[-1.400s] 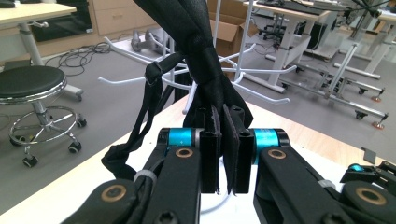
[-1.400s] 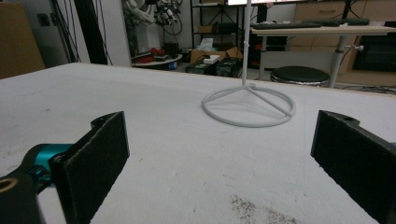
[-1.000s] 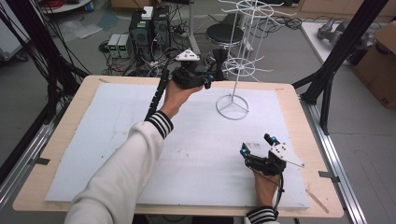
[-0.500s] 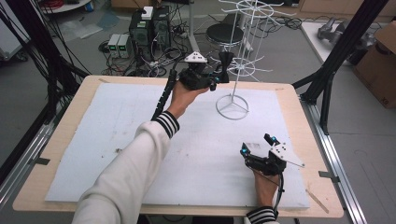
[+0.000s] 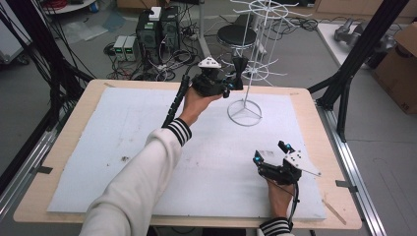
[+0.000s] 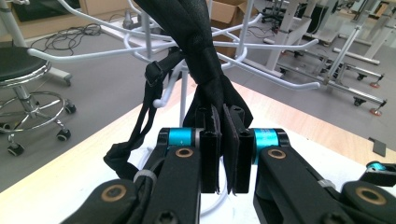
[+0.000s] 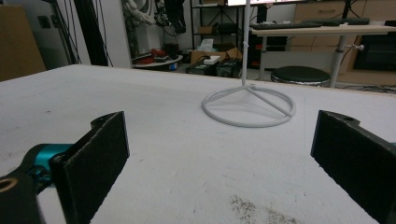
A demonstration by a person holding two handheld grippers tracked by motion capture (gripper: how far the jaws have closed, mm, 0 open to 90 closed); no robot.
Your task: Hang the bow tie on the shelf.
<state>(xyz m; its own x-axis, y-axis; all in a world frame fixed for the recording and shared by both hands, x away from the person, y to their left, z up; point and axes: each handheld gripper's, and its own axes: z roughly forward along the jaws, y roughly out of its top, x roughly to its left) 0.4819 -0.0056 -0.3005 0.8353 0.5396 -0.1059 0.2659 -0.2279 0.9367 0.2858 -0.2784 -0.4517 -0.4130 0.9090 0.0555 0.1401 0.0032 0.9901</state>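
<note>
where jaws close, black strap between

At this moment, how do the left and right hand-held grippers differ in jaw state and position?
The left hand-held gripper has its jaws shut on a black bow tie; the right hand-held gripper has its jaws wide open, with nothing between them. The left is raised at the far side beside the white wire rack; the right sits low over the white mat near the person. Each is held in one hand.

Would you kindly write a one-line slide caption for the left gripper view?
Left claw shut on a black bow tie beside the white wire rack.
</note>
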